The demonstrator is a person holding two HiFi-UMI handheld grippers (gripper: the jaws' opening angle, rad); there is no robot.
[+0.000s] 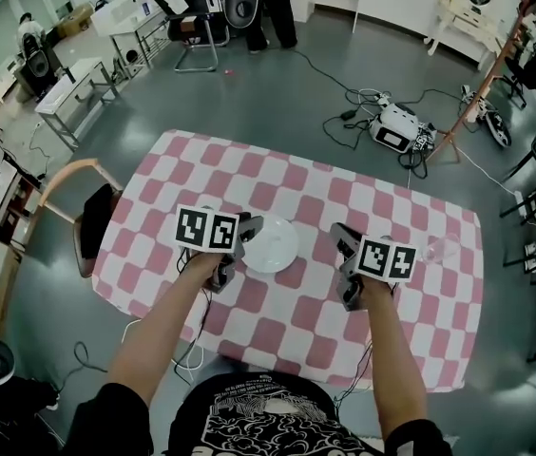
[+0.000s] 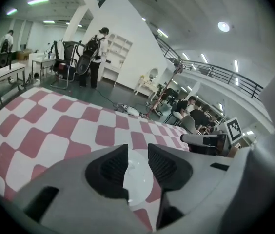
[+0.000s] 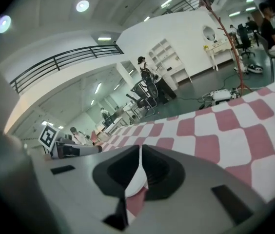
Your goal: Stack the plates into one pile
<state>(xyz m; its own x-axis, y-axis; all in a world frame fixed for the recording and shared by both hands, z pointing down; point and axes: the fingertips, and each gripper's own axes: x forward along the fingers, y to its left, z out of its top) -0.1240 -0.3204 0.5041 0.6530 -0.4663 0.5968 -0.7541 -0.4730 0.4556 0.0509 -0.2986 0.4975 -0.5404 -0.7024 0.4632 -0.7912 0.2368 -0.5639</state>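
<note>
One white plate (image 1: 270, 245) lies flat near the middle of the pink-and-white checked table (image 1: 392, 202); no other plate shows. My left gripper (image 1: 247, 226) hovers just left of the plate, its jaws apart with nothing between them. In the left gripper view the plate (image 2: 136, 177) shows through the gap of the left gripper (image 2: 137, 152). My right gripper (image 1: 341, 233) hangs right of the plate and apart from it. In the right gripper view the right gripper (image 3: 140, 152) has its tips together and holds nothing.
A clear, crumpled-looking thing (image 1: 439, 248) lies on the cloth near the table's right edge. A wooden chair (image 1: 78, 218) stands against the table's left side. Cables and a white device (image 1: 396, 126) lie on the floor beyond the far edge.
</note>
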